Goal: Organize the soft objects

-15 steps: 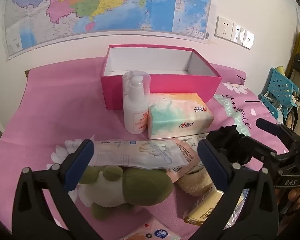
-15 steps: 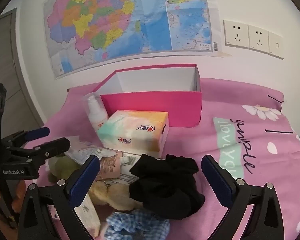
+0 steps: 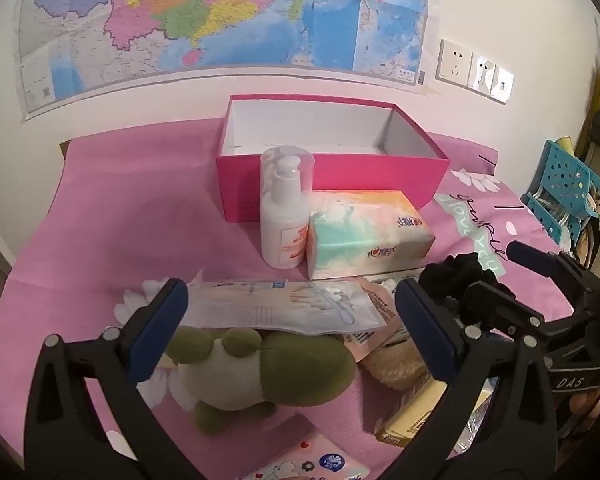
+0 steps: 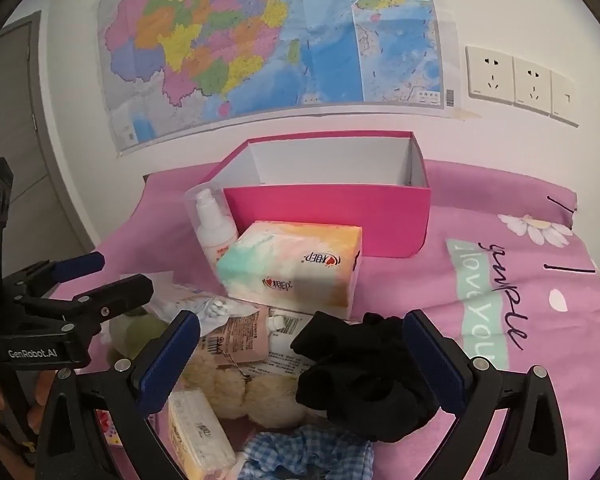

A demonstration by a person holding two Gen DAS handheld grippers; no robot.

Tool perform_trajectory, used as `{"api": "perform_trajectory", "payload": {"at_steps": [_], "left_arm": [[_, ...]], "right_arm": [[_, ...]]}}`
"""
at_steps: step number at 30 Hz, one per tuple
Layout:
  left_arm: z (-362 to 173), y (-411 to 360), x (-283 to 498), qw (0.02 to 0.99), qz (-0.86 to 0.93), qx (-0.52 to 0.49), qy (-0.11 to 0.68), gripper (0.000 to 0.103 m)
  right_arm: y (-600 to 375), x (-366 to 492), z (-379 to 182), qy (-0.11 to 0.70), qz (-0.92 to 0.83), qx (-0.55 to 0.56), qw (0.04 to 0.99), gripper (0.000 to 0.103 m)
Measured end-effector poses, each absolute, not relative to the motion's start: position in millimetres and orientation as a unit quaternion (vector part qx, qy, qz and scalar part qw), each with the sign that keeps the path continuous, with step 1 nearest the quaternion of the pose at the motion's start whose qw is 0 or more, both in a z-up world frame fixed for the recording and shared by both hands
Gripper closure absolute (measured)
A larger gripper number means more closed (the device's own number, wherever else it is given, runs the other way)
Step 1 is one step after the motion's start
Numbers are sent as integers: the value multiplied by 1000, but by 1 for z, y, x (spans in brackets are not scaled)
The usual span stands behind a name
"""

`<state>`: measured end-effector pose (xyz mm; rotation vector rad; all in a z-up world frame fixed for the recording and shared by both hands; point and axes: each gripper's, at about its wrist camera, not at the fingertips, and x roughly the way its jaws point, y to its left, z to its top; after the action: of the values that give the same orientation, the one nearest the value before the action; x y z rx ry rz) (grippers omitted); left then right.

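left gripper (image 3: 290, 334): jaws wide apart, nothing in them, hovering right over the frog plush
frog plush (image 3: 268, 372): green and white, lying on the pink cloth (image 3: 120, 220), partly tucked under a flat glove packet (image 3: 284, 306)
lotion bottle (image 3: 282, 216): upright, touching the tissue pack
tissue pack (image 3: 364, 232): just in front of the pink box
pink box (image 3: 332, 176): open, white inside, looks empty from here, back by the wall
cream plush (image 4: 240, 388): under the packets, near the blue checked scrunchie (image 4: 304, 456)
right gripper (image 4: 302, 358): jaws apart too, nothing gripped
black scrunchie (image 4: 364, 376): sits between the right jaws, resting on the cloth
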<state>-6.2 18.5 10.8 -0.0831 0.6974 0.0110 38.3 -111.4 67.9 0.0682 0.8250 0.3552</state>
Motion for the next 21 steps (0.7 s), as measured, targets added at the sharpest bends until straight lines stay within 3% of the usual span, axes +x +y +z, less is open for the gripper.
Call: {"api": "perform_trajectory", "payload": {"at_steps": [21], "left_arm": [[6, 12, -8, 940, 13, -37, 339, 0]], "right_arm": [[-111, 40, 62, 405, 172, 37, 897, 0]]}}
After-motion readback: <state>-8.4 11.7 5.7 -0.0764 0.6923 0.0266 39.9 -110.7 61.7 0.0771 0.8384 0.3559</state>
